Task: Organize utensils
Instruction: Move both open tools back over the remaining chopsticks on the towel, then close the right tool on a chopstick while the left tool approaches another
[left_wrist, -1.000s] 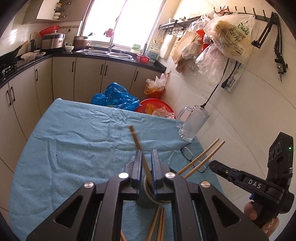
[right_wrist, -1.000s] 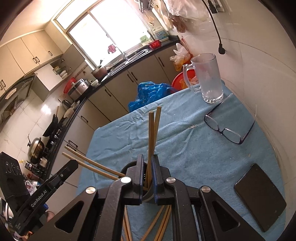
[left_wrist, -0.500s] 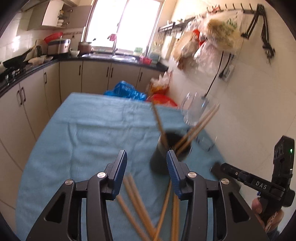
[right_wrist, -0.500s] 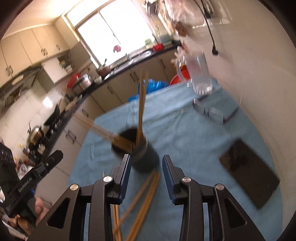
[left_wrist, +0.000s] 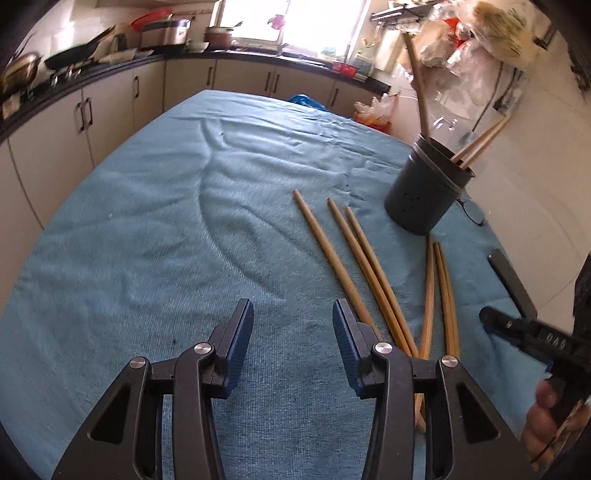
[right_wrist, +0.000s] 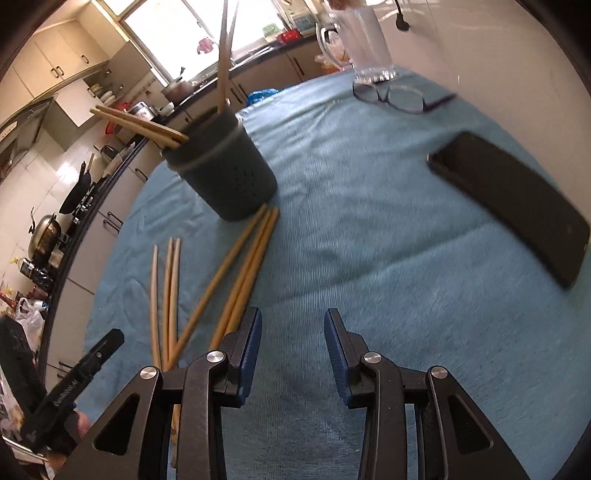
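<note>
A dark grey holder cup (left_wrist: 424, 188) stands on the blue cloth with several wooden chopsticks (left_wrist: 476, 142) leaning in it; it also shows in the right wrist view (right_wrist: 225, 173). Several loose chopsticks (left_wrist: 354, 258) lie on the cloth in front of the cup, also in the right wrist view (right_wrist: 236, 277). My left gripper (left_wrist: 293, 328) is open and empty, just left of the loose chopsticks. My right gripper (right_wrist: 293, 339) is open and empty, just right of them. Each gripper shows at the edge of the other's view.
A black phone (right_wrist: 513, 206) lies on the cloth to the right. Glasses (right_wrist: 399, 98) and a glass mug (right_wrist: 365, 48) stand at the far right by the tiled wall. The blue cloth (left_wrist: 184, 221) covers the table. Kitchen counters lie beyond.
Both grippers held chopsticks over the cup, opened and let them drop into it, then pulled back and down toward the cloth near the loose chopsticks.
</note>
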